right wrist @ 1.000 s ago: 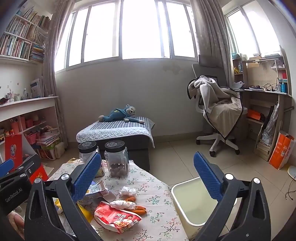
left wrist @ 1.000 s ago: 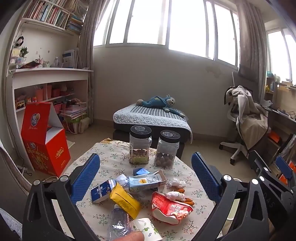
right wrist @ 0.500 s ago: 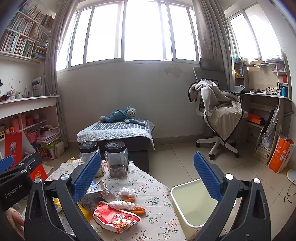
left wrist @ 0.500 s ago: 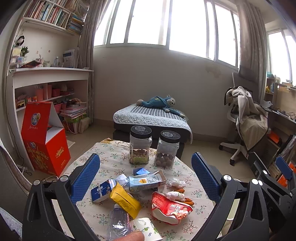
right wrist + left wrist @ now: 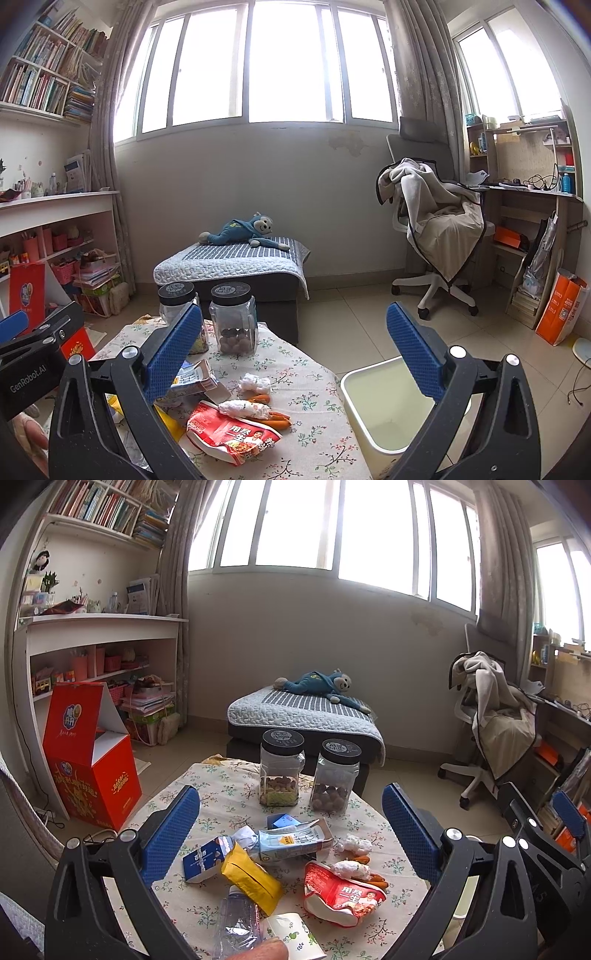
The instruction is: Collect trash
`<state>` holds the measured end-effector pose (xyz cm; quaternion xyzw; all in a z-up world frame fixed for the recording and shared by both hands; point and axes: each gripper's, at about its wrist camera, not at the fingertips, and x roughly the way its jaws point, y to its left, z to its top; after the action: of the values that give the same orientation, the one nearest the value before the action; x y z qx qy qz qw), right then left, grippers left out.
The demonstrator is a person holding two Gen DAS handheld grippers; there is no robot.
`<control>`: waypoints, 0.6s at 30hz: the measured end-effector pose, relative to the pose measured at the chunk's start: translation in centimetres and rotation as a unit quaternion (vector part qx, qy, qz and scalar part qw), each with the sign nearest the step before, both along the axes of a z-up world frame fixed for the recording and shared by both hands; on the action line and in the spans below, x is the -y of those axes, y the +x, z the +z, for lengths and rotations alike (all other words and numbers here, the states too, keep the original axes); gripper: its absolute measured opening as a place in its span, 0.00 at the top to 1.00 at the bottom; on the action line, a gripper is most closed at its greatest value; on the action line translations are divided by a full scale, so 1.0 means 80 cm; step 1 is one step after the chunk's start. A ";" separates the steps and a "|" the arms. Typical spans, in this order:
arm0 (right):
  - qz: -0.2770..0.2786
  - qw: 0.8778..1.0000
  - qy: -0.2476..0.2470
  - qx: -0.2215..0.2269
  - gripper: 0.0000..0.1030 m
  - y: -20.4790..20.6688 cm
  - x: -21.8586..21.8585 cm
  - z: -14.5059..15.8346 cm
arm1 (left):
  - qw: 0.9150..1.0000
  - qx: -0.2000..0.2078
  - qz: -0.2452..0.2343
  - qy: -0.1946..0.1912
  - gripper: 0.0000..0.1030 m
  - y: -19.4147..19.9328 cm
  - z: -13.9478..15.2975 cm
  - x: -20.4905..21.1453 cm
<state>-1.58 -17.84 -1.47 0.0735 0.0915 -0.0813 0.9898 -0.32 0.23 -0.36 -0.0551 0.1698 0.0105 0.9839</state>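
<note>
Trash lies on a round table with a floral cloth (image 5: 221,797): a red snack bag (image 5: 340,893) (image 5: 232,435), a yellow pouch (image 5: 251,877), a blue-white carton (image 5: 203,858), a flattened drink carton (image 5: 291,840), a crushed clear bottle (image 5: 236,923), a paper cup (image 5: 291,938), crumpled tissues (image 5: 354,843) (image 5: 255,384) and orange peels (image 5: 273,417). My left gripper (image 5: 291,827) hangs open above the pile, holding nothing. My right gripper (image 5: 295,347) is open too, over the table's right edge. A cream waste bin (image 5: 384,410) stands on the floor to the table's right.
Two black-lidded jars (image 5: 282,768) (image 5: 338,775) stand at the table's far side. A red box (image 5: 88,760) sits on the floor at left, a low bed with a plush toy (image 5: 306,716) behind, and an office chair (image 5: 439,236) at right.
Both views have barely shifted; the right gripper's view rose slightly. Nothing on the table has moved.
</note>
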 end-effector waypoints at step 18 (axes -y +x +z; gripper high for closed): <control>0.001 1.000 -0.004 -0.009 0.07 0.001 -0.001 -0.002 | 1.000 0.000 0.000 0.000 0.07 -0.004 0.003 0.002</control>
<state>-1.47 -17.72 -1.65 0.0692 0.1001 -0.0811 0.9893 -0.61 0.11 -0.12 -0.0554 0.1702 0.0105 0.9838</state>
